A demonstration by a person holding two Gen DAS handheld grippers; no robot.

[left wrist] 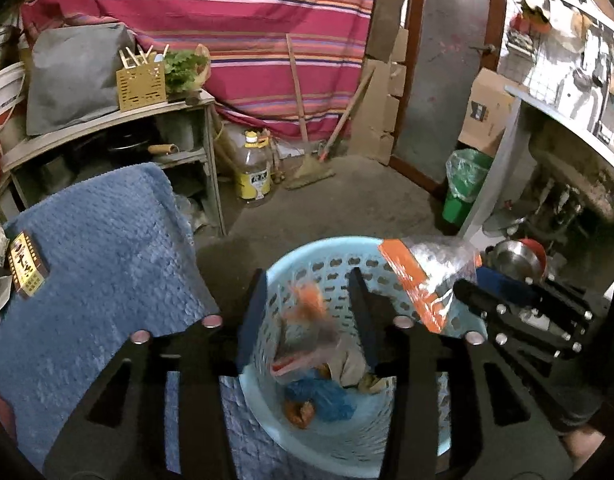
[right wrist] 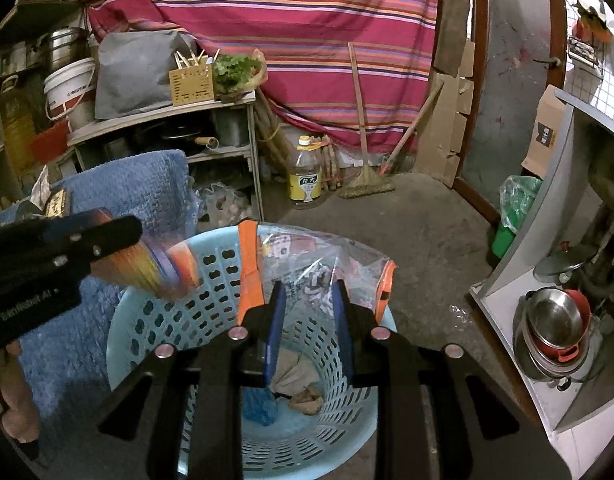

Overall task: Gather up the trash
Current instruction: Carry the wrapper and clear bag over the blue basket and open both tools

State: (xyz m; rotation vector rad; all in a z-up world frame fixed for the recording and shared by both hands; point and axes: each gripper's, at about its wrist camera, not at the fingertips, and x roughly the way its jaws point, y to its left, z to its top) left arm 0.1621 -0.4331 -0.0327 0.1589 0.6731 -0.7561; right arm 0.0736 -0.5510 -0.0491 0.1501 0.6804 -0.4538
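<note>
**Entry: two wrappers at the laundry basket, drop stage**

Landmark: pale blue perforated basket [right wrist: 211, 312], already holding a blue bag [left wrist: 321, 398] and brown scraps.

Left gripper [left wrist: 307, 312]: I have it above the basket, jaws apart; a blurred orange wrapper [left wrist: 307, 320] sits between them, apparently dropping free.

Right gripper [right wrist: 309, 304]: over the basket's far rim, jaws clamped on a clear orange-edged bag [right wrist: 303, 264].

Next, in my judgement: part the right jaws so the bag falls inside the rim.

One light-blue perforated basket [left wrist: 291, 268], two grippers (both over it), one clear orange-edged wrapper [right wrist: 307, 264], one blue towel [left wrist: 107, 264], one oil bottle [left wrist: 254, 172], one green bin [left wrist: 463, 188], one broom [right wrist: 367, 184]
</note>
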